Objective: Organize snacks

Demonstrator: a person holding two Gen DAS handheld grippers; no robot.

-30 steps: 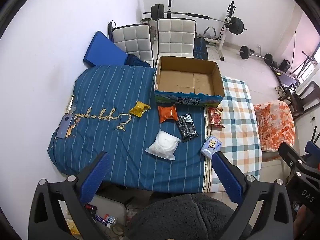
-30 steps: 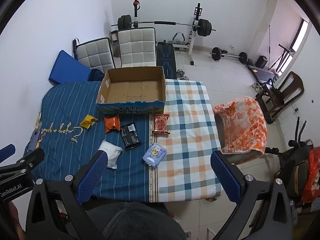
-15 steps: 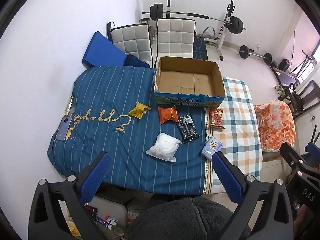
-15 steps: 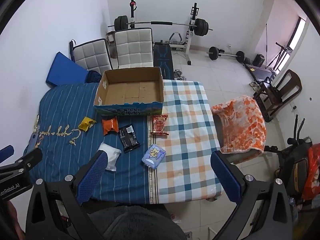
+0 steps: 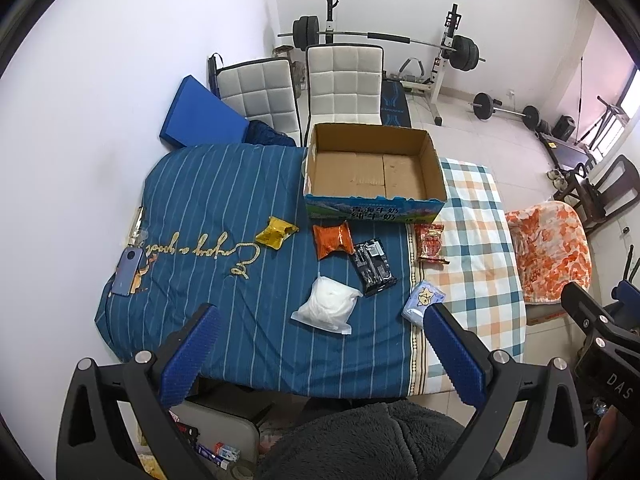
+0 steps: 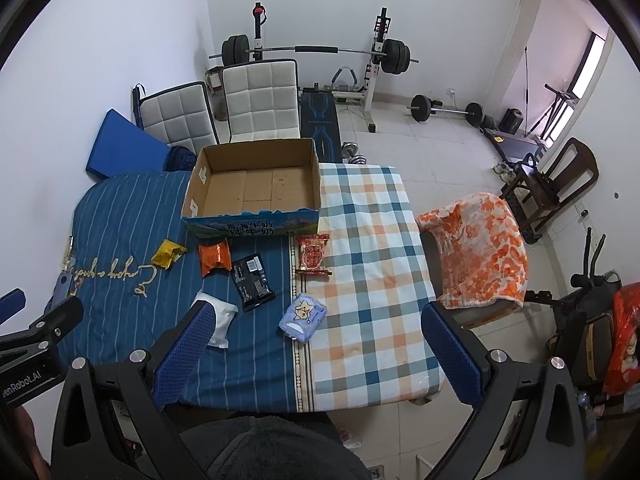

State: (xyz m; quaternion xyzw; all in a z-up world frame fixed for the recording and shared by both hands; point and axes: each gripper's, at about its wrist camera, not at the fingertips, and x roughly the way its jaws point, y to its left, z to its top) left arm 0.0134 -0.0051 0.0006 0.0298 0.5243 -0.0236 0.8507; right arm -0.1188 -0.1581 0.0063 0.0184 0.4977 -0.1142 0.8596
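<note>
An empty cardboard box (image 5: 374,170) (image 6: 256,188) stands at the far middle of the cloth-covered table. In front of it lie several snack packs: yellow (image 5: 276,232) (image 6: 168,254), orange (image 5: 333,239) (image 6: 215,258), black (image 5: 374,266) (image 6: 253,280), red (image 5: 430,242) (image 6: 314,256), white (image 5: 329,305) (image 6: 218,318) and pale blue (image 5: 423,300) (image 6: 303,316). My left gripper (image 5: 320,354) and right gripper (image 6: 316,356) both hang open high above the table's near edge, holding nothing.
A phone (image 5: 128,272) lies at the table's left edge. Two white padded chairs (image 5: 344,80) and a blue cushion (image 5: 200,114) stand behind the table. A chair draped in an orange blanket (image 6: 478,252) is to the right, weight equipment (image 6: 320,54) at the back wall.
Both grippers have drifted slightly up and back, so the table looks a little farther away. Nothing on the table has moved.
</note>
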